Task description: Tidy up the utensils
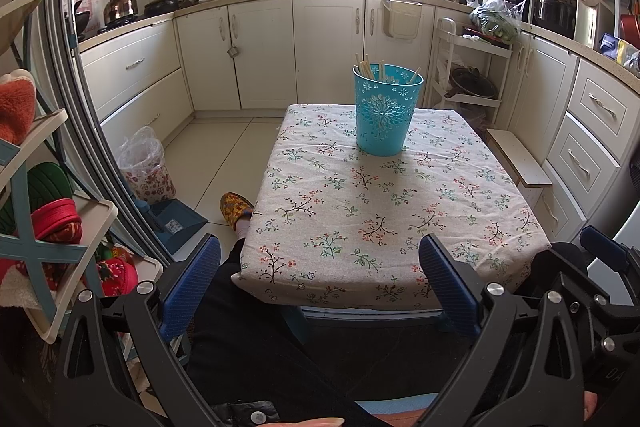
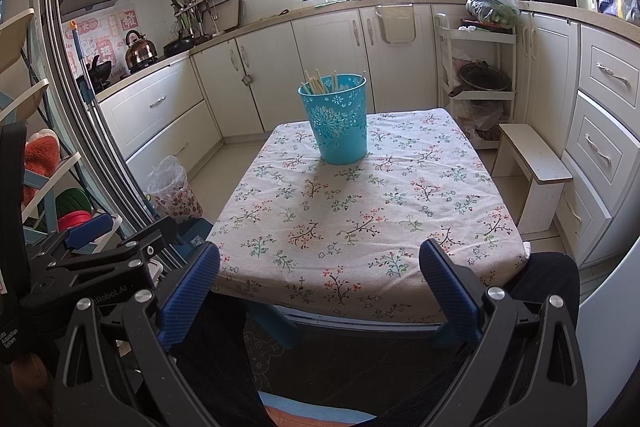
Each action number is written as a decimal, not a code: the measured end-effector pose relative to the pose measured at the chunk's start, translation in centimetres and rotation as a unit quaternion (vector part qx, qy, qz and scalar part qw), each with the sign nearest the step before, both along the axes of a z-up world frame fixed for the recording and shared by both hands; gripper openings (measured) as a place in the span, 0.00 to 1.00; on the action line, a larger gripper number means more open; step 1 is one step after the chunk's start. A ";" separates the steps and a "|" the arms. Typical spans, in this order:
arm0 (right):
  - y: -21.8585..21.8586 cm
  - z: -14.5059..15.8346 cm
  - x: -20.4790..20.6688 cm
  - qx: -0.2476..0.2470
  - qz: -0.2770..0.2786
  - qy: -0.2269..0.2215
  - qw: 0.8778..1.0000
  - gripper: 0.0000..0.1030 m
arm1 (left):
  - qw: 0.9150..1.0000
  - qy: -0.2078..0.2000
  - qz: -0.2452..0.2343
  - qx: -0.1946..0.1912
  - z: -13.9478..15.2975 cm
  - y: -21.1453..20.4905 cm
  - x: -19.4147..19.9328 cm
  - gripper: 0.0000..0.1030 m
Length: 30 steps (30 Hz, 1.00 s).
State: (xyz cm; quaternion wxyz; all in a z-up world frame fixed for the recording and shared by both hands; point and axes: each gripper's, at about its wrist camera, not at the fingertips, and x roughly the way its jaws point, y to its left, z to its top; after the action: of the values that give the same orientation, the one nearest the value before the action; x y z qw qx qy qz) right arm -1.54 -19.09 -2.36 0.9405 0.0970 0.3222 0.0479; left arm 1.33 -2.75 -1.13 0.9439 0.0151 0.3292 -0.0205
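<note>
A turquoise perforated bucket [image 1: 386, 109] [image 2: 336, 117] stands upright at the far end of a small table [image 1: 380, 227] [image 2: 360, 227] covered with a floral cloth. Several pale chopsticks [image 1: 366, 69] [image 2: 316, 83] stick up inside it. My left gripper [image 1: 320, 275] is open, held back at the table's near edge with nothing between its blue fingers [image 1: 192, 287]. My right gripper [image 2: 320, 279] is open too, at the near edge, and holds nothing. The left gripper [image 2: 90, 231] also shows at the left of the right wrist view.
A person's dark-clothed legs [image 1: 280, 347] sit under the near edge, one slippered foot [image 1: 236, 209] left of the table. A lined bin [image 1: 146, 167] and dustpan [image 1: 176, 227] stand on the floor at left. A white stool [image 2: 532, 175] and shelf cart [image 2: 476, 79] are right.
</note>
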 end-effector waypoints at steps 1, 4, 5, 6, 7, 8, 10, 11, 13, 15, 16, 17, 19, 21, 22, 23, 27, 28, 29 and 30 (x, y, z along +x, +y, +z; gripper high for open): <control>0.0 0.0 0.0 0.000 0.000 0.000 1.000 0.93 | 1.000 0.000 0.000 0.000 0.0 0.0 0.0 0.93; 0.0 0.0 0.0 0.000 0.000 0.000 1.000 0.93 | 1.000 0.001 0.000 -0.001 0.1 -0.1 0.0 0.93; 0.0 0.0 0.0 0.000 0.000 -0.001 1.000 0.93 | 1.000 0.001 0.000 -0.001 0.1 -0.1 0.0 0.93; 0.0 0.0 0.0 0.000 0.000 -0.001 1.000 0.93 | 1.000 0.000 0.000 0.000 0.1 -0.1 0.0 0.93; 0.0 0.0 0.0 0.000 0.000 -0.001 1.000 0.93 | 1.000 0.000 0.000 0.000 0.1 -0.1 0.0 0.93; 0.0 0.0 0.0 0.000 0.000 -0.001 1.000 0.93 | 1.000 0.000 -0.001 0.000 0.1 -0.1 0.0 0.93; 0.0 0.0 0.0 0.000 -0.001 -0.001 1.000 0.93 | 1.000 0.001 0.000 0.000 0.1 -0.1 0.0 0.93; 0.0 0.0 0.0 0.000 0.000 -0.001 1.000 0.93 | 1.000 0.001 0.000 0.000 0.1 -0.1 0.0 0.93; 0.0 0.0 0.0 0.000 0.000 -0.001 1.000 0.93 | 1.000 0.000 0.000 0.000 0.1 -0.1 0.0 0.93; 0.0 0.0 0.0 0.000 0.000 -0.001 1.000 0.93 | 1.000 0.001 0.000 0.000 0.0 -0.1 0.0 0.93; 0.0 0.0 0.0 0.000 0.000 0.000 1.000 0.93 | 1.000 0.001 -0.001 0.000 0.1 -0.1 0.0 0.93; 0.0 0.0 0.0 0.000 0.000 0.000 1.000 0.93 | 1.000 0.001 0.000 0.000 0.0 -0.1 0.0 0.93; 0.0 0.0 0.0 0.000 -0.001 -0.001 1.000 0.93 | 1.000 0.000 0.000 0.000 0.0 -0.1 -0.1 0.93; -0.1 0.0 0.0 0.000 0.000 -0.001 1.000 0.93 | 1.000 0.001 0.000 0.000 0.1 -0.1 0.0 0.93; -0.1 0.0 0.0 0.000 0.000 -0.001 1.000 0.93 | 1.000 0.000 0.000 0.000 0.1 -0.1 -0.1 0.93; -0.1 0.0 0.0 0.000 0.000 -0.001 1.000 0.93 | 1.000 0.000 0.000 0.000 0.0 -0.1 -0.1 0.93; -0.1 0.0 0.0 0.000 0.000 -0.001 1.000 0.93 | 1.000 0.000 0.000 0.000 0.0 -0.1 -0.1 0.93; -0.1 0.0 0.0 0.000 0.000 -0.001 1.000 0.93 | 1.000 0.000 0.000 0.000 0.1 -0.1 0.0 0.93; -0.1 0.0 0.0 0.000 0.000 -0.001 1.000 0.93 | 1.000 0.001 0.000 0.000 0.1 -0.1 -0.1 0.93; -0.1 0.0 0.0 0.000 0.000 -0.001 1.000 0.93 | 1.000 0.001 0.000 0.000 0.0 -0.1 -0.1 0.93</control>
State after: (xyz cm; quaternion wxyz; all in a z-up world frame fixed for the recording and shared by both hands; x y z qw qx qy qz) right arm -1.57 -19.16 -2.39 0.9408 0.0971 0.3211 0.0478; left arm 1.27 -2.88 -1.10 0.9437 0.0152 0.3298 -0.0205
